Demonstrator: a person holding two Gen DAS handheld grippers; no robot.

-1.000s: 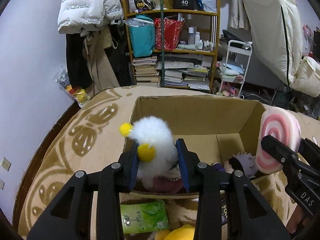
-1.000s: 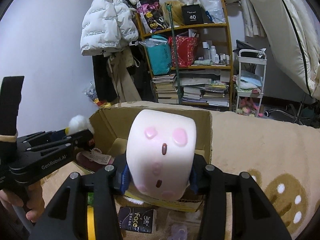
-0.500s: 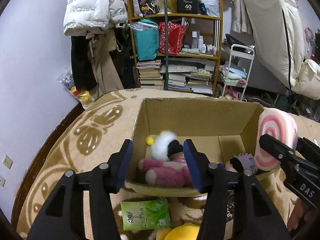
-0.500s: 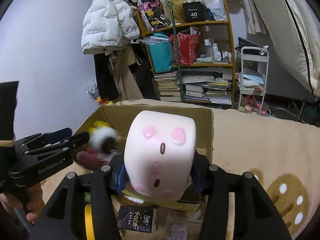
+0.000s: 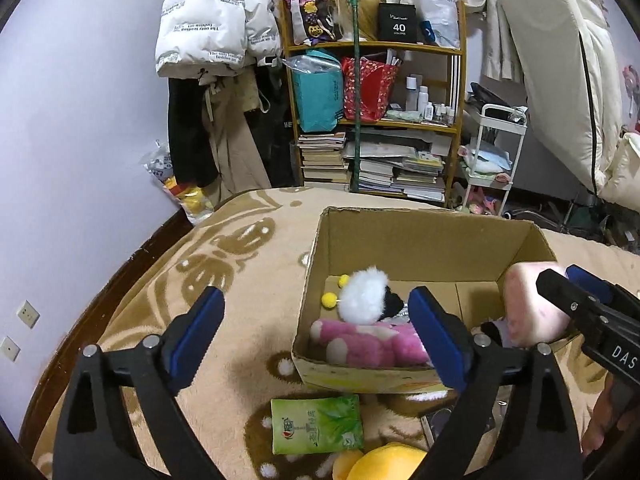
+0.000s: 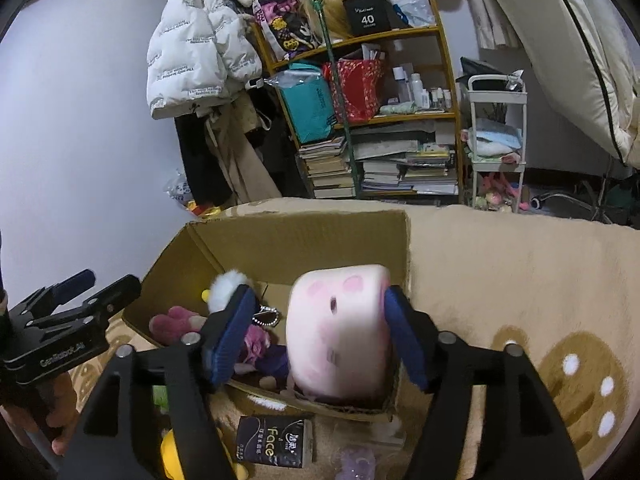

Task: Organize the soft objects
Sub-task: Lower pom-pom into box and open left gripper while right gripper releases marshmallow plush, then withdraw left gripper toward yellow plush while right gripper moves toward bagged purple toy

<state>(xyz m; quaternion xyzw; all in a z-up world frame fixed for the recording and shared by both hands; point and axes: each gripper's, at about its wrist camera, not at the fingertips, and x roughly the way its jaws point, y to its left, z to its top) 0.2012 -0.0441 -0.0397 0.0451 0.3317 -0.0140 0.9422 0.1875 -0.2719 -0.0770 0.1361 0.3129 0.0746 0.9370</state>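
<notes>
Squishy pink cube [image 6: 338, 330] sits between right gripper [image 6: 320, 338] pads; fluffy plush [image 5: 366, 334] fills cardboard box [image 5: 420, 236].

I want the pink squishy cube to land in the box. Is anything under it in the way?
Nothing blocks it. The pink cube already sits low inside the cardboard box, between the right gripper's open jaws. Plush toys lie beside it, to its left.

Matt cardboard box [image 5: 420, 240], fluffy plush toy [image 5: 362, 342], glossy plastic packet [image 5: 316, 424].
</notes>
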